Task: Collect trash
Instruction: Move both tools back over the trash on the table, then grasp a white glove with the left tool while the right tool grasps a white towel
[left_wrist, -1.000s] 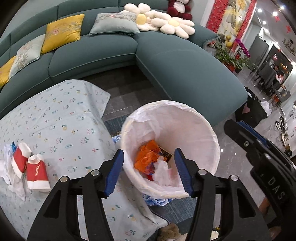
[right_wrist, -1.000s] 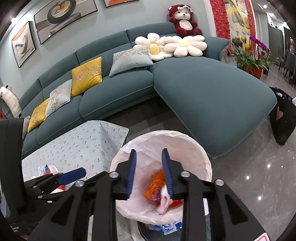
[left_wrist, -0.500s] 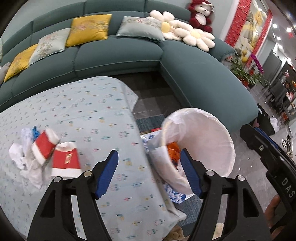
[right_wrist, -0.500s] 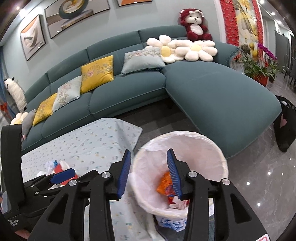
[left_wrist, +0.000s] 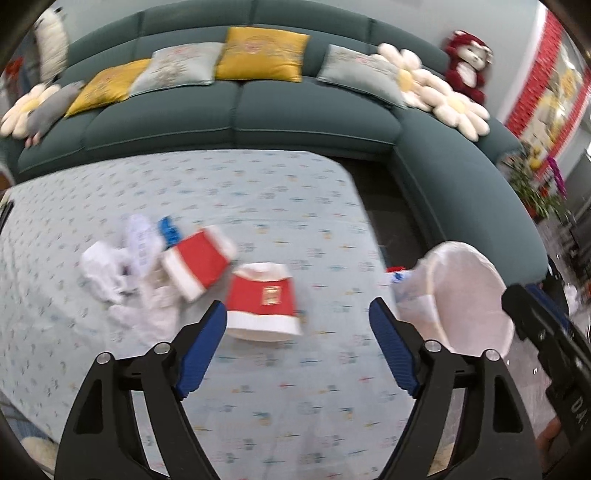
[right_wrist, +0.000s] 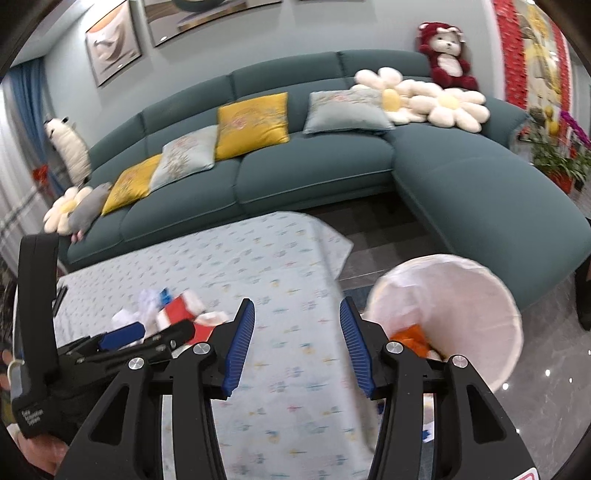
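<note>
The left gripper is spreading its blue fingers wide with nothing between them, having swung away from the white-lined round trash bin. The right gripper is also opening, half-wide and empty. Left of the bin, on the pale patterned table, are lying two crushed red-and-white paper cups and crumpled white tissues, probably the next trash.

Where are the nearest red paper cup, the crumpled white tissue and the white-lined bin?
Red paper cup (left_wrist: 263, 299): left wrist view, on its red side wall.
Crumpled white tissue (left_wrist: 105, 271): left wrist view, on the middle of the wad.
Bin (right_wrist: 476, 295): right wrist view, on the liner's inner wall.
</note>
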